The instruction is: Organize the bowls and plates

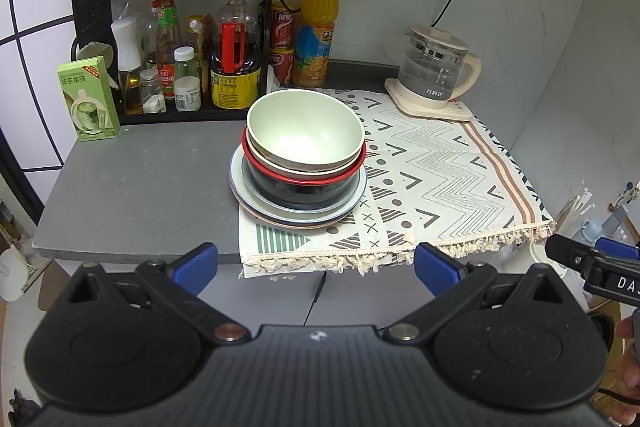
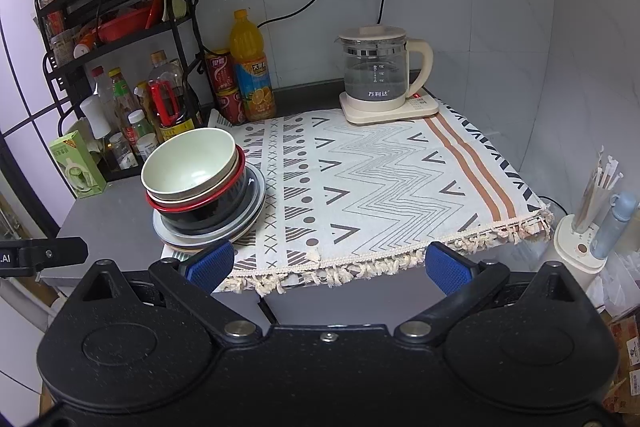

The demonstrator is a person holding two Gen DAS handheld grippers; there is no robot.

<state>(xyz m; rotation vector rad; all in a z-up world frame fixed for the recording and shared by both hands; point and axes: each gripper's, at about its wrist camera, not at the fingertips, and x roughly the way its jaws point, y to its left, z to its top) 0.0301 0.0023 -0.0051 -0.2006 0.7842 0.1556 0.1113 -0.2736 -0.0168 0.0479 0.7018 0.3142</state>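
On the grey counter (image 1: 132,187), at the left edge of the patterned cloth (image 1: 432,167), your stack sits upright: pale green bowl (image 1: 304,135) mouth-up, nested in a red-rimmed black bowl (image 1: 308,187), on plates (image 1: 256,199). Your left gripper (image 1: 316,267) and right gripper (image 2: 328,263) both gape wide, empty, short of the counter. A kettle (image 1: 436,67) stands by the tiled wall.

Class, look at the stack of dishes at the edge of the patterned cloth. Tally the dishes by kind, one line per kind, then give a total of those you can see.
Bowls: 3 (pale green bowl, beige bowl, black bowl with red rim)
Plates: at least 2 (grey-blue plate, tan plate beneath; any more are hidden)
Total: at least 5
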